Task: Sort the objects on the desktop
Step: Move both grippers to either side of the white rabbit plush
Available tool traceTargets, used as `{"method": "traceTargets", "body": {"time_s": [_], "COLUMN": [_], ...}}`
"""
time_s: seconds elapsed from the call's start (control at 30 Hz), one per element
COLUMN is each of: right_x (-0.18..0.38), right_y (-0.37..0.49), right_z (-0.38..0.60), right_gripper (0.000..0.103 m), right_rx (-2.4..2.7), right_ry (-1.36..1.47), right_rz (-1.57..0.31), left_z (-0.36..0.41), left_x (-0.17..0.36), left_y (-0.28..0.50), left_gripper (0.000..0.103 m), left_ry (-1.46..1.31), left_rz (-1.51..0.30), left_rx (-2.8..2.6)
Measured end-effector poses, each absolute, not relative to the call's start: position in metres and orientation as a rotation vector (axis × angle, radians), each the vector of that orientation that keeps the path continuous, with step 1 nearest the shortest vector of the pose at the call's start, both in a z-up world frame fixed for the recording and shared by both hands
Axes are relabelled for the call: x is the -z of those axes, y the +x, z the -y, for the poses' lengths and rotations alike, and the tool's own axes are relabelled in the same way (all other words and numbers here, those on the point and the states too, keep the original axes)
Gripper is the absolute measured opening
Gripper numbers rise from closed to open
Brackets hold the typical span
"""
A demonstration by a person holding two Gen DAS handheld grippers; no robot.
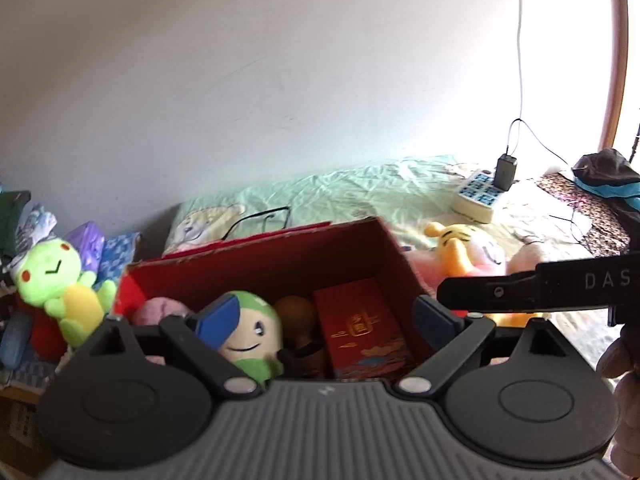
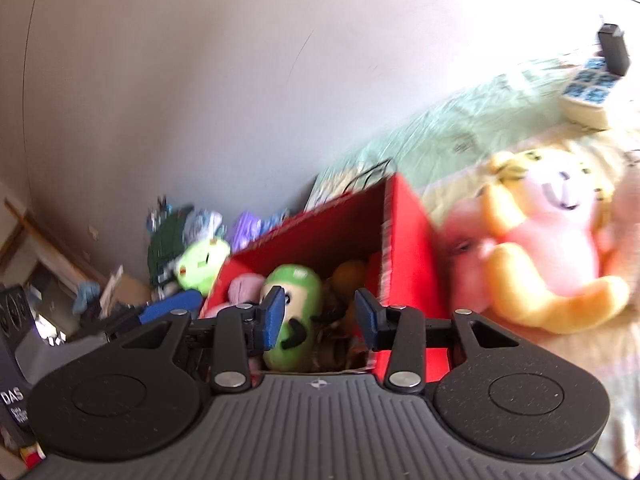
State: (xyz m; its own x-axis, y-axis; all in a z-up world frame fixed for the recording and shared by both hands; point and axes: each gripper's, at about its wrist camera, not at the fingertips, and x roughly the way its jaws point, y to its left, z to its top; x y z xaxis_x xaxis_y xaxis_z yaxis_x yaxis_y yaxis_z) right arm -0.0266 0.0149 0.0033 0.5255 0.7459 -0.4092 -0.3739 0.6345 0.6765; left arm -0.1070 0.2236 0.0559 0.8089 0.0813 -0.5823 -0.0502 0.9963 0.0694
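Hovering over a red box (image 1: 280, 256) on a bed, both grippers carry nothing. L gripper (image 1: 324, 316) has its blue pads spread wide, empty air between them; R gripper (image 2: 320, 316) stands about half spread, pads (image 2: 274, 318) clear of any toy. Inside the box: a green plush (image 1: 250, 340) w/ a winking face at centre, a pink plush (image 1: 160, 310) to its left, a brown item (image 1: 294, 312) behind it, and a red packet (image 1: 360, 332) w/ gold print leaning on the right wall. Outside, a yellow-pink plush (image 2: 548, 240) lies on the sheet (image 1: 340, 192) just right of the box; a lime frog plush (image 1: 60, 284) sits left of it among clutter. Power strip (image 1: 478, 194) w/ a black charger plugged in rests farther back. R-wrist view is blurred. Fingers (image 1: 624, 364) of a hand show at the L view's right edge.
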Motion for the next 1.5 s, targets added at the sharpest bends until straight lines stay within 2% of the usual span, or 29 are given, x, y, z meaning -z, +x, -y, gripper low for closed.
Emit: {"method": "traceTargets", "body": {"time_s": [0.27, 0.7, 1.03, 1.2, 1.4, 1.5], "right_x": [0.012, 0.073, 0.081, 0.079, 0.073, 0.069], "right_y": [-0.018, -0.012, -0.003, 0.014, 0.041, 0.049], "right_z": [0.081, 0.21, 0.256, 0.271, 0.283, 0.285], "right_gripper": [0.043, 0.043, 0.043, 0.043, 0.043, 0.043], "right_rx": [-0.534, -0.244, -0.225, -0.228, -0.232, -0.251], "right_ry": [0.688, 0.703, 0.716, 0.738, 0.744, 0.712], "right_rz": [-0.759, -0.869, -0.878, -0.862, -0.832, -0.828], "left_z": [-0.137, -0.027, 0.004, 0.031, 0.071, 0.085], "left_x": [-0.061, 0.006, 0.065, 0.061, 0.071, 0.065], "left_y": [-0.086, -0.023, 0.046, 0.04, 0.034, 0.02], "left_gripper": [0.095, 0.093, 0.093, 0.093, 0.093, 0.087], "left_ry": [0.084, -0.026, -0.103, -0.098, -0.078, 0.0], "left_rz": [-0.592, -0.693, -0.845, -0.83, -0.896, -0.863], "left_rx": [0.095, 0.3, 0.299, 0.4, 0.52, 0.544]}}
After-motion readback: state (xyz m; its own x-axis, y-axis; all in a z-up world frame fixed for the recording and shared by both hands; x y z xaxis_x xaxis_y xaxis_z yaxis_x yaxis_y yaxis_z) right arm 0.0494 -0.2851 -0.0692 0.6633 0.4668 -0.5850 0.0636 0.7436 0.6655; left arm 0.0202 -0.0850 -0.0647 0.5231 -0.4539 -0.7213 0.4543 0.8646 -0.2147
